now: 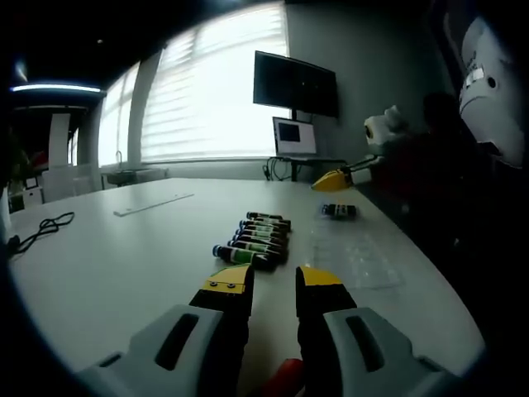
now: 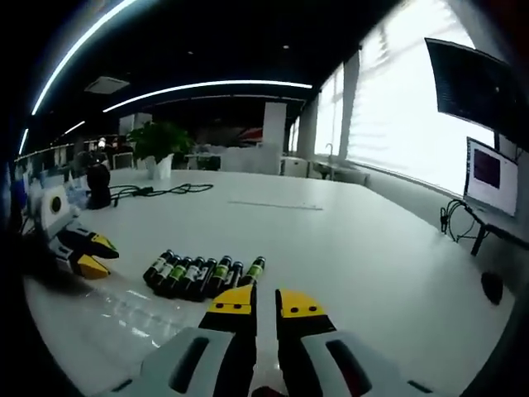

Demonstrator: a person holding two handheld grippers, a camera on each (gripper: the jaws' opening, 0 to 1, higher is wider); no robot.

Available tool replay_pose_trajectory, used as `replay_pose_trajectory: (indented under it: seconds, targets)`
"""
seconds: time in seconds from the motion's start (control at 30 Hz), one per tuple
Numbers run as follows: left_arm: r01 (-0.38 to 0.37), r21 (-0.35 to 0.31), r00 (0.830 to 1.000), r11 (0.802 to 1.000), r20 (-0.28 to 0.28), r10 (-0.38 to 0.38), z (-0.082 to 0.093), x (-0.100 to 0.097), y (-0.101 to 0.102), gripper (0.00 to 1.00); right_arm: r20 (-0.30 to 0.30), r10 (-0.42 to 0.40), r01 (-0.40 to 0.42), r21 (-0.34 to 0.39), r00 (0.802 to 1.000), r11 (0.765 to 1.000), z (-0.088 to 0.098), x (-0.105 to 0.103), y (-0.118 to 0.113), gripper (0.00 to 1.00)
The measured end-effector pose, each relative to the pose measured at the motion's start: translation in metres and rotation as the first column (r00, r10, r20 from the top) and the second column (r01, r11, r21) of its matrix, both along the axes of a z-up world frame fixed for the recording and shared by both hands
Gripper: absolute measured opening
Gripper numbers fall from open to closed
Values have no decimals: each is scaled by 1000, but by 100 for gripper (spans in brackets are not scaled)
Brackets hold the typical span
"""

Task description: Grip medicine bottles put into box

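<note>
Two grippers over a white desk (image 1: 124, 265), row of bottles (image 1: 256, 238) lying between them.

Left gripper view: left gripper (image 1: 274, 279) low over the desk, yellow-tipped fingers (image 1: 227, 283) apart, nothing between them; bottles lie side by side just beyond the tips, dark with green labels. One more bottle (image 1: 339, 211) lies apart, farther off, just below the right gripper's yellow tips where it comes in from the right. A clear plastic tray (image 1: 355, 252) sits on the desk to the right of the row. Cable (image 1: 41, 229) at far left; monitor (image 1: 294, 83) and blinds behind.
Right gripper view: right gripper (image 2: 264, 303) fingers a little apart, empty; bottle row (image 2: 202, 274) just past the tips, to the left. The left gripper shows at left, fingers apart.
</note>
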State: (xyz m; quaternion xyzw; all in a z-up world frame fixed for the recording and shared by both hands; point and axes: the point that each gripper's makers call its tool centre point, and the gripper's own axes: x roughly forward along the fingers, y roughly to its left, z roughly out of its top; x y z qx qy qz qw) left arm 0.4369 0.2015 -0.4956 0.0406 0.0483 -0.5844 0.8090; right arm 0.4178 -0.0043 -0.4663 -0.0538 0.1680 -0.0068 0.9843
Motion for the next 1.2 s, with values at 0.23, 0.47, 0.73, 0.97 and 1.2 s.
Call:
replay_pose_trajectory:
  seconds: [0.23,0.47,0.73,0.97,1.2]
  targets:
    - [0,0,1000,1000,-1,0,0,0,1,14,-22,23,-23,-28,999,999,0,15,0,5]
    - [2,0,1000,1000,-1,-2,0,-1,0,14,-61,47,-49,-32,997,998,-8,33,4,5]
    - [3,-1,1000,1000,-1,-3,0,-1,0,14,-134,69,-78,-63,989,995,-14,54,2,6]
    - [3,1,1000,1000,0,-3,0,0,0,14,-140,86,-95,-63,987,993,-13,63,2,6]
    - [2,1,1000,1000,-1,-2,0,0,0,14,-179,104,-120,-80,978,990,-20,72,5,6]
